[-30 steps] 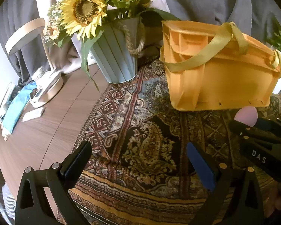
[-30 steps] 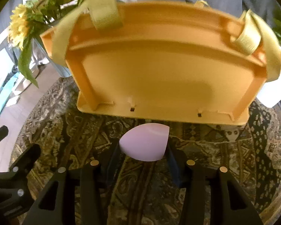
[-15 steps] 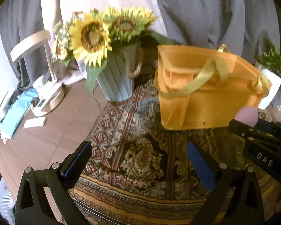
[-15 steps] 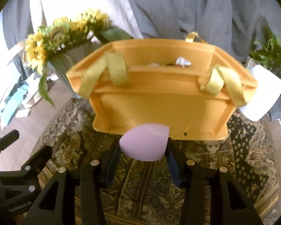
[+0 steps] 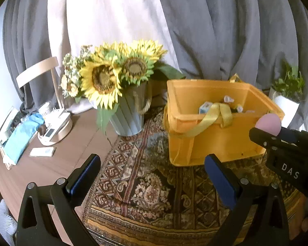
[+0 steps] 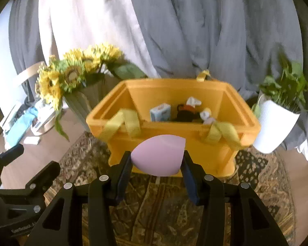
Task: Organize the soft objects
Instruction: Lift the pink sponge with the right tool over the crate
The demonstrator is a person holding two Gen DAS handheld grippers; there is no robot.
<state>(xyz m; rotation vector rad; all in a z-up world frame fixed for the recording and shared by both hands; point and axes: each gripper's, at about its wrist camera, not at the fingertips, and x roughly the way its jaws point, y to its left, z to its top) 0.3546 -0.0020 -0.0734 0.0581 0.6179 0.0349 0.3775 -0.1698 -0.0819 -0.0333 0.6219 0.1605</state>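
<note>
My right gripper (image 6: pixel 157 162) is shut on a pink egg-shaped sponge (image 6: pixel 159 154) and holds it in the air, just in front of the near wall of the yellow basket (image 6: pixel 174 143). The basket holds several small things, among them a blue-white box (image 6: pixel 160 112). In the left wrist view the sponge (image 5: pixel 269 123) shows at the right, by the basket's near right corner (image 5: pixel 213 141). My left gripper (image 5: pixel 152 176) is open and empty above the patterned rug (image 5: pixel 145 184).
A grey pot of sunflowers (image 5: pixel 127 114) stands left of the basket. A white pot with a green plant (image 6: pixel 275 123) stands to its right. A lamp base, a blue cloth (image 5: pixel 20 137) and small items lie on the wooden table at far left. Grey curtains hang behind.
Both grippers have risen. The basket now sits lower in both views and its inside shows. The sponge stays in my right gripper.
</note>
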